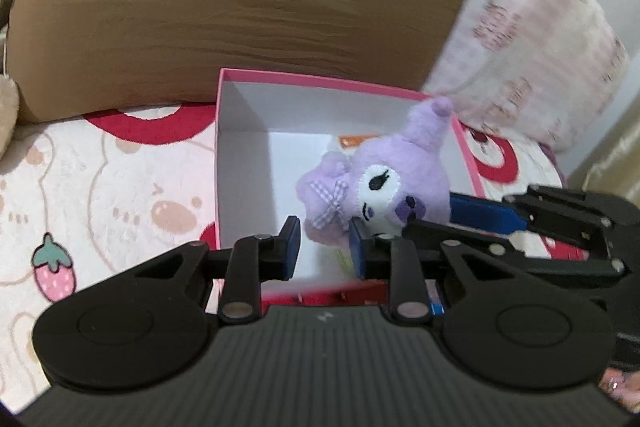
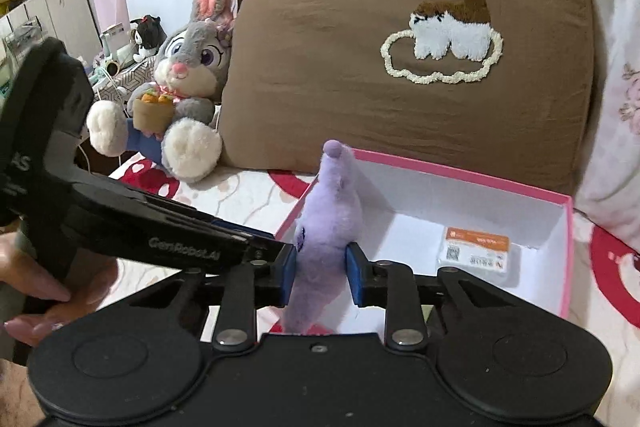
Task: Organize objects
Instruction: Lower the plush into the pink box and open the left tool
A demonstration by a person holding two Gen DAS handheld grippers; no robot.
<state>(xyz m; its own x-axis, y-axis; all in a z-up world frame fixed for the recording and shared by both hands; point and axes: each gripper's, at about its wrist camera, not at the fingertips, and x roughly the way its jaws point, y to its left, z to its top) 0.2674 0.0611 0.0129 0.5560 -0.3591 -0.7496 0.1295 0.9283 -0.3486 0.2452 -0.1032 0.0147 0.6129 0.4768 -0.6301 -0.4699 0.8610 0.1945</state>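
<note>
Purple plush toy [image 2: 326,227] held over the near edge of the pink box [image 2: 472,175] on the bed.

The right gripper [image 2: 320,275] pinches the toy's body between its blue pads; the left gripper [image 1: 324,247] hovers beside it with fingers nearly closed and nothing between them. The toy's long axis runs from the pads up and away, its pointed ear toward the brown pillow [image 2: 360,75], its face toward the left gripper. Best to carry it past the rim, lower it beside the small packet [image 2: 476,251], then release.

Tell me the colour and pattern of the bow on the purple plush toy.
The bow on the purple plush toy is lilac-and-white gingham check; the left wrist view shows it best.
</note>
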